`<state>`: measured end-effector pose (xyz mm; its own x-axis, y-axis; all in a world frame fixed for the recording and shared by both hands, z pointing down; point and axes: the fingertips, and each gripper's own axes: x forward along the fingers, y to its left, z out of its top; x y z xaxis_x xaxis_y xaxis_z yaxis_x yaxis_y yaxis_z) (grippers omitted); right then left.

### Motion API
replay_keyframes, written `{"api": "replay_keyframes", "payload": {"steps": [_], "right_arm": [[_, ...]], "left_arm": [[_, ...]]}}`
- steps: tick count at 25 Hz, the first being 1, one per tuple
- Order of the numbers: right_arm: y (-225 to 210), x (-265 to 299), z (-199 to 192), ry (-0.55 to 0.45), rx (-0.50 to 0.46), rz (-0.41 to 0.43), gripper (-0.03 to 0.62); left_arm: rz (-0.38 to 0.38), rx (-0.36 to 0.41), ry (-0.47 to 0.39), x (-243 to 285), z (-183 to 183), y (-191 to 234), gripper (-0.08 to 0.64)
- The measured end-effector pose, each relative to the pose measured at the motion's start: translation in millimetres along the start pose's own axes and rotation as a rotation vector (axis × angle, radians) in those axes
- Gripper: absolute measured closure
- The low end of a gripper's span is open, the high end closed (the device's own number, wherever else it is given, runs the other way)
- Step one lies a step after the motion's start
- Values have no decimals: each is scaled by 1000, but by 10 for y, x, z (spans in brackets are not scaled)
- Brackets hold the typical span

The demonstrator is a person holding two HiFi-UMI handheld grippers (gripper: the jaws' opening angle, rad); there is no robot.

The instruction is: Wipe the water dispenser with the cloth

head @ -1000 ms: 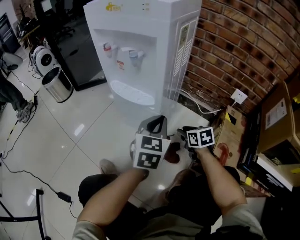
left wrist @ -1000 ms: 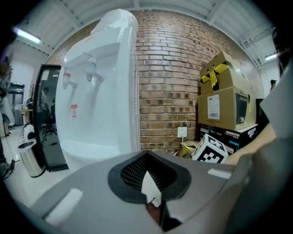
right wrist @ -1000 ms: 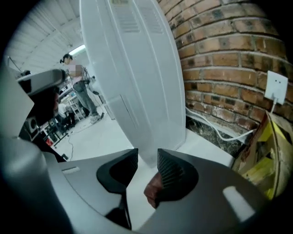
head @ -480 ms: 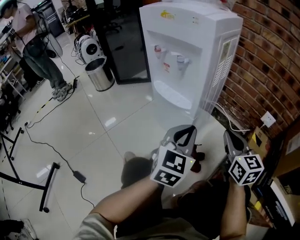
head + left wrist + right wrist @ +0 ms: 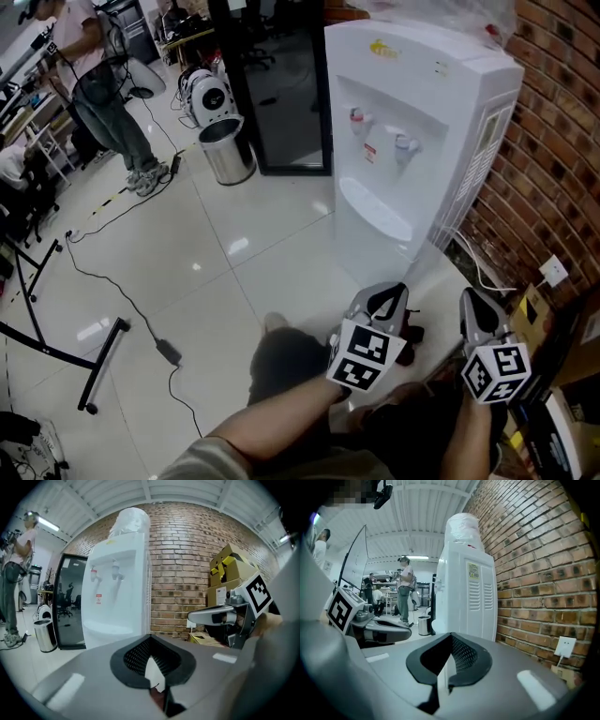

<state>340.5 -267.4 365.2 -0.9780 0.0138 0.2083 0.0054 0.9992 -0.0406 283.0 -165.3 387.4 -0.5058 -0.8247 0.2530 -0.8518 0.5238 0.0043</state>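
- Head view: the water dispenser [image 5: 412,141] is standing at one o'clock against the brick wall [image 5: 562,141]. The left gripper [image 5: 386,300] is sitting at five o'clock, pointing up at the dispenser's base, with a dark scrap of cloth [image 5: 411,332] showing just beside its tip. The right gripper [image 5: 473,305] is sitting beside it, further toward four o'clock.
- Left gripper view: the left gripper [image 5: 152,667] is pinching a dark red cloth [image 5: 157,696] deep between its jaws. The water dispenser [image 5: 117,588] is rising at eleven o'clock, apart from the jaws. The right gripper [image 5: 199,616] is reaching in at three o'clock.
- Right gripper view: the right gripper [image 5: 447,667] is keeping its jaws pressed together on nothing. The water dispenser [image 5: 466,597] is standing at twelve o'clock, and the left gripper [image 5: 401,627] is showing at nine o'clock.
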Motion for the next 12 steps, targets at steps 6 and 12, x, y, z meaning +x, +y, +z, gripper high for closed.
{"api": "replay_keyframes", "payload": {"steps": [6, 12], "right_arm": [[5, 3, 2, -2, 1, -13, 581], [16, 6, -33, 7, 1, -28, 581]], "left_arm": [[-12, 9, -15, -52, 23, -21, 560], [-14, 7, -23, -112, 18, -2, 560]]}}
